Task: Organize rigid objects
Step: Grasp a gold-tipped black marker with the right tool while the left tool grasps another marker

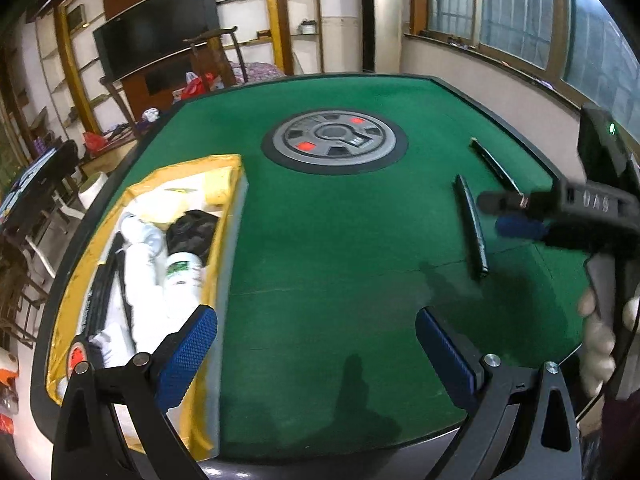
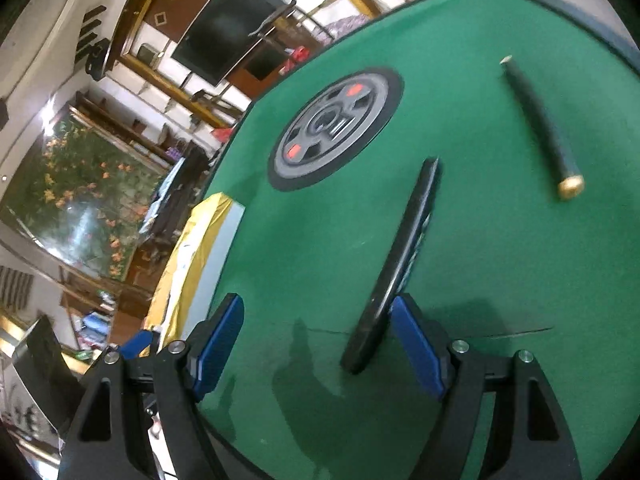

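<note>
Currently both tools empty. Left tool (image 1: 316, 344): jaws spread wide over green counter (image 1: 320, 240), beside yellow-lined box (image 1: 224, 240) w/ white bottles (image 1: 182, 276) and black items inside. Right tool (image 2: 316, 344): jaws apart, nothing gripped; slim black bar (image 2: 400, 256) lies on counter btwn fingers, close to right pad. Gold-capped black stick (image 2: 536, 120) lies farther off, apart from bar.
</note>
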